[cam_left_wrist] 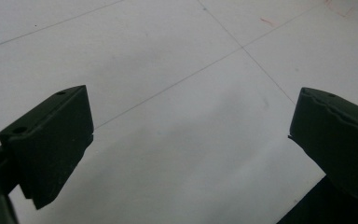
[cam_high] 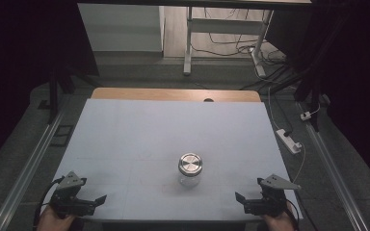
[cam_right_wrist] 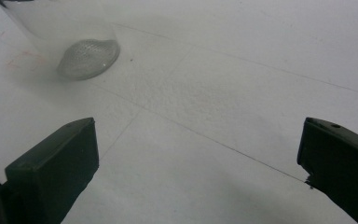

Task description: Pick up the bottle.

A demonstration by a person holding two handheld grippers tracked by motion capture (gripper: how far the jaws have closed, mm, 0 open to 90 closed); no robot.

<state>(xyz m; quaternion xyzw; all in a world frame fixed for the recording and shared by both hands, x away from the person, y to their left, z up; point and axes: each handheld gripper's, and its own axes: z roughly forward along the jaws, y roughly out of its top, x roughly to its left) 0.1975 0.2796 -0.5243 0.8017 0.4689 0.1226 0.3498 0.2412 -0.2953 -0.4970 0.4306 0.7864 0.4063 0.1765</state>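
Seeing a clear glass jar [cam_high: 190, 171] with a shiny metal lid [cam_high: 190, 163] standing upright on the white counter [cam_high: 139, 139], a bit right of centre and toward the near edge. Nothing is touching it.

Left tool [cam_high: 94, 201] sits at the near-left corner of the counter, held by a hand [cam_high: 53, 220] coming in from the bottom. Jaws stand wide apart with nothing between them. In the left gripper view [cam_left_wrist: 191, 144] I see just bare white counter surface with thin pencil-like lines crossing between the jaws.

Right tool [cam_high: 243, 202] sits at the near-right corner, the other hand [cam_high: 279, 221] behind it. Jaws also wide, holding nothing. In the right gripper view [cam_right_wrist: 200, 163] the base of the jar [cam_right_wrist: 81, 51] shows at upper left, well ahead of the jaws and off to the side, not between them. The glass bottom looks textured through the wall.

Both tools are well apart from the jar, one on each side, and both are low near the counter surface; I can't tell if they're resting on it.

Beyond the counter: a strip of bare wood [cam_high: 173, 95] along the far edge, and a power strip [cam_high: 289, 140] with cables on the floor to the right.
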